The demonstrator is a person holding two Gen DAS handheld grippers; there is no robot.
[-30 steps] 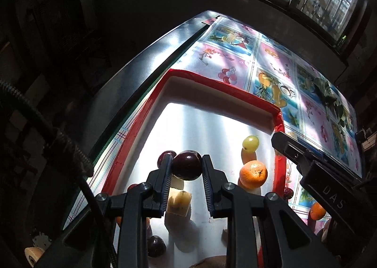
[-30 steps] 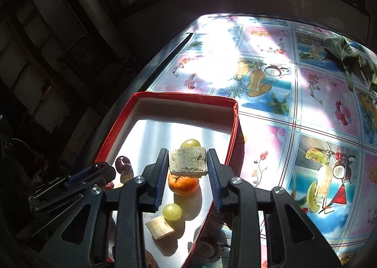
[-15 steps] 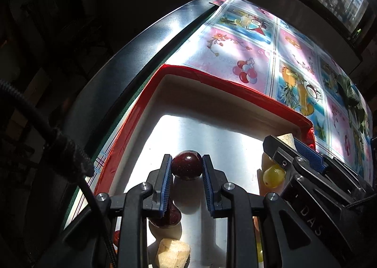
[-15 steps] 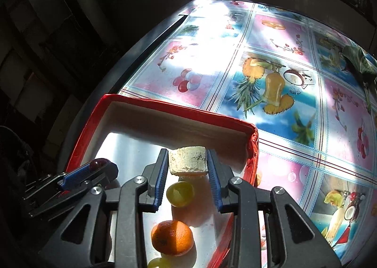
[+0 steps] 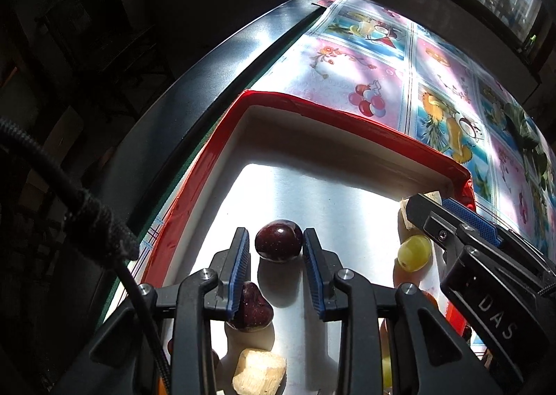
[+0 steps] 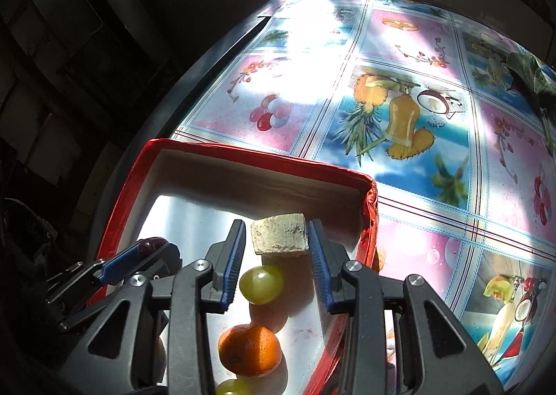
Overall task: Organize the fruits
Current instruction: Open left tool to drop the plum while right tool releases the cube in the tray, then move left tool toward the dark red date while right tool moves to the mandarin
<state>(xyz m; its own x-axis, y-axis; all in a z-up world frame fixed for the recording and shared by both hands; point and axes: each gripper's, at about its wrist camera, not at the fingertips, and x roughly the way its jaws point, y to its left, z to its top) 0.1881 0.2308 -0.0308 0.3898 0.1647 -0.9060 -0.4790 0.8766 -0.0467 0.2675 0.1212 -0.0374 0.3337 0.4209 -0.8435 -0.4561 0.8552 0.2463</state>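
A dark red plum (image 5: 278, 245) rests on the shiny floor of the red-rimmed tray (image 5: 347, 117). My left gripper (image 5: 276, 233) straddles it with its jaws opening, a thin gap showing on the left side. In the right wrist view a pale cube of fruit (image 6: 279, 233) sits on the tray (image 6: 243, 155) floor near the far right corner. My right gripper (image 6: 276, 224) is around it, jaws opening, the pads just off its sides. Each gripper shows at the edge of the other's view.
A green grape (image 6: 261, 284), an orange (image 6: 249, 350) and a second grape (image 6: 232, 388) lie behind the cube. Another dark plum (image 5: 252, 308) and a pale chunk (image 5: 259, 372) lie under the left gripper. A fruit-print tablecloth (image 6: 399, 117) covers the table beyond the tray.
Both grippers came down and forward toward the tray's far end. Their jaws have parted, and the plum and the cube now lie on the tray floor.
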